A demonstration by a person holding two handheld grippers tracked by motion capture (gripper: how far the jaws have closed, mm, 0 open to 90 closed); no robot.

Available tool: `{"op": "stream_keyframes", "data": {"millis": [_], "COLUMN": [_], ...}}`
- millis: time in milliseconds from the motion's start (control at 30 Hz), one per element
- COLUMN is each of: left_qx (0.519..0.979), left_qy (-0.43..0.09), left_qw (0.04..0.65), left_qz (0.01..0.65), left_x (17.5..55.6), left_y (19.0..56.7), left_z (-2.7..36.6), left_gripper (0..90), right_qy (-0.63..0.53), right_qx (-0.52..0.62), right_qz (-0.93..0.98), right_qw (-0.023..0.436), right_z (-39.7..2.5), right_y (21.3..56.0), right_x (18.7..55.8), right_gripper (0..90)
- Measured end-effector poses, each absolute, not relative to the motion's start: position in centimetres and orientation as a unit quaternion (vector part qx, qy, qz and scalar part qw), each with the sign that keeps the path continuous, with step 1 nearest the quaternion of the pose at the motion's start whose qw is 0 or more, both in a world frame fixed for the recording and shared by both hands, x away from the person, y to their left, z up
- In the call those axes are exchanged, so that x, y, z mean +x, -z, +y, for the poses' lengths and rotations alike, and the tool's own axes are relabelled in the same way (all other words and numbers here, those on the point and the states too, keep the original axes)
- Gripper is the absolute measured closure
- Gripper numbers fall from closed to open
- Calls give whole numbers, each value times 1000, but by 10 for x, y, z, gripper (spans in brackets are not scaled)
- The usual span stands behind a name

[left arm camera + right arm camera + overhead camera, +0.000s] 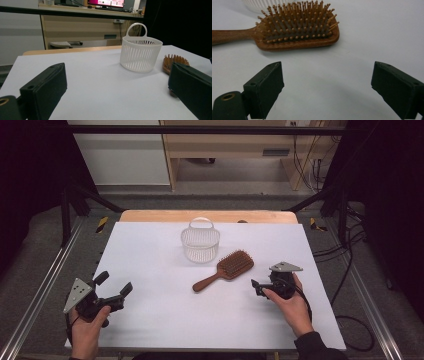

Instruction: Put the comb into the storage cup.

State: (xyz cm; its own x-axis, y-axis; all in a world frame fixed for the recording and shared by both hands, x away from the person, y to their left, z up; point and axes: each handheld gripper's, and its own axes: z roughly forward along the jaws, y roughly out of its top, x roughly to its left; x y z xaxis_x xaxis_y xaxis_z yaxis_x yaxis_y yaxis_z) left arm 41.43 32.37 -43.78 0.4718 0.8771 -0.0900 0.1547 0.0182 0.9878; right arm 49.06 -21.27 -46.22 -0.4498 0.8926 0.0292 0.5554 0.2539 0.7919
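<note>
Your right gripper (327, 82) had its fingers spread wide and empty, the wooden hairbrush (297, 27) lying bristles-up just ahead of them, handle off to their left. Your left gripper (112, 85) was equally wide, holding nothing, with the white basket (140, 53) standing well beyond its fingertips. The risk I judged: closing across the bristled head would have let the pads skid on the pins and tip the brush. Reaching long could also have nudged the light basket, which sat just behind the brush head.
</note>
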Motion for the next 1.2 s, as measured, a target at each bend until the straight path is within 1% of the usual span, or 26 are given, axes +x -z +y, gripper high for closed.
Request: {"op": "stream_keyframes", "data": {"millis": [133,167,200,267,333,367,400,433,500,533,567,600,767,800,833,933,1200], "left_qx": [627,627,626,626,626,626,627,627,627,628,627,627,627,627,627,625,623], "left_qy": [-309,-309,-309,-308,-309,-309,-309,-309,-309,-309,-309,-309,-309,-309,-309,-304,-303], "left_qw": [585,585,586,585,585,585,585,585,584,584,584,584,583,584,584,587,589], "left_qz": [411,411,412,412,412,412,412,412,412,412,412,412,413,414,413,415,417], "left_x": [414,414,414,415,414,414,414,414,414,414,414,414,415,415,415,415,415], "left_y": [438,438,438,438,438,438,438,438,438,438,438,438,438,438,438,438,439], "left_z": [324,324,324,324,324,324,324,324,324,324,324,324,324,324,324,325,325], "left_gripper": [21,21,21,22,22,22,22,22,22,22,22,23,23,23,23,24,25], "right_qy": [-368,-361,-361,-357,-348,-348,-345,-342,-342,-342,-342,-344,-350,-350,-355,-358,-372], "right_qx": [475,473,473,472,470,470,469,465,462,462,459,453,447,447,450,450,455], "right_qz": [768,771,771,774,778,778,778,780,780,780,780,781,778,778,774,773,767], "right_qw": [223,225,225,225,230,230,235,241,247,247,253,260,268,268,268,267,259], "right_z": [-211,-211,-211,-210,-210,-210,-210,-210,-209,-209,-208,-206,-200,-200,-199,-196,-185], "right_y": [458,454,454,447,442,442,439,435,431,431,429,427,427,427,429,433,448], "right_x": [501,507,507,515,520,520,522,528,534,534,537,542,554,554,559,567,589], "right_gripper": [138,190,190,292,370,370,427,511,607,607,642,713,832,832,859,877,900]}}
